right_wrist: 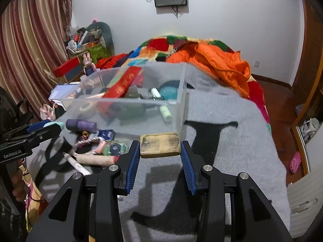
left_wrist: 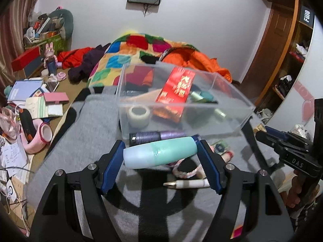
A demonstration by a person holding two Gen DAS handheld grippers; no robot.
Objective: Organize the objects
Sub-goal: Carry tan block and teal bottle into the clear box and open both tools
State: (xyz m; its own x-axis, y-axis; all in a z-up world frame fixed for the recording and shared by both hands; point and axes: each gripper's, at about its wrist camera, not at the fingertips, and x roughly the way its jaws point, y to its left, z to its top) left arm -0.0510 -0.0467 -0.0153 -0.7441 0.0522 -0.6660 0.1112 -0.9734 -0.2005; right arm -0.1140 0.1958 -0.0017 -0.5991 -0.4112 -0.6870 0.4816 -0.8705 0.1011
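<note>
Left gripper (left_wrist: 160, 154) clamps the mint bottle (left_wrist: 161, 154); right gripper (right_wrist: 160, 152) (its body marked "DAS") gapes around the wooden block (right_wrist: 159, 144).

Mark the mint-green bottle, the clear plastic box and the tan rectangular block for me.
mint-green plastic bottle (left_wrist: 161, 152), left wrist view, middle of its body.
clear plastic box (right_wrist: 125, 105), right wrist view, near front wall.
tan rectangular block (right_wrist: 159, 144), right wrist view, centre of its top face.
</note>
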